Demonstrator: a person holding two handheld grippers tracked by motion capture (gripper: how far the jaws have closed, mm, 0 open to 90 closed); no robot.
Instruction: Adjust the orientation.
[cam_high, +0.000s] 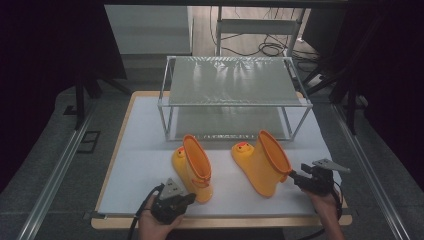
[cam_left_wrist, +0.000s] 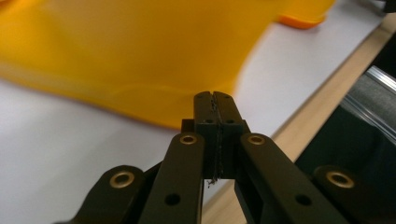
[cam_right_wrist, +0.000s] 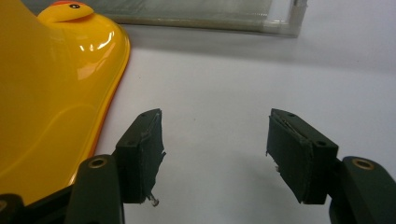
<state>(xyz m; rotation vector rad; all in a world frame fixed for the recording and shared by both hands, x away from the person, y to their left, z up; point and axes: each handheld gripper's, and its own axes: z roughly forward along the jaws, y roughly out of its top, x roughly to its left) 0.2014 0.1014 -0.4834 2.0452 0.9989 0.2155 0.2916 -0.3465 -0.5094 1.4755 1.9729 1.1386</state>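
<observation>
Boots, both yellow, stand on our worktop (cam_high: 140, 150) before the shelf rack (cam_high: 232, 95). Our left tool (cam_left_wrist: 215, 96) sits fully closed on nothing beside the left boot (cam_high: 192, 167); our right tool (cam_right_wrist: 215, 154) gapes empty beside the right boot (cam_high: 262, 162). Next, we judge, each tool must close on a boot's rim.

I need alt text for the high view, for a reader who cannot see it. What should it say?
Two yellow rubber boots stand on a white table before a metal shelf rack. The left gripper, shut, is beside the left boot; the right gripper, open, is at the right boot's rim.
</observation>
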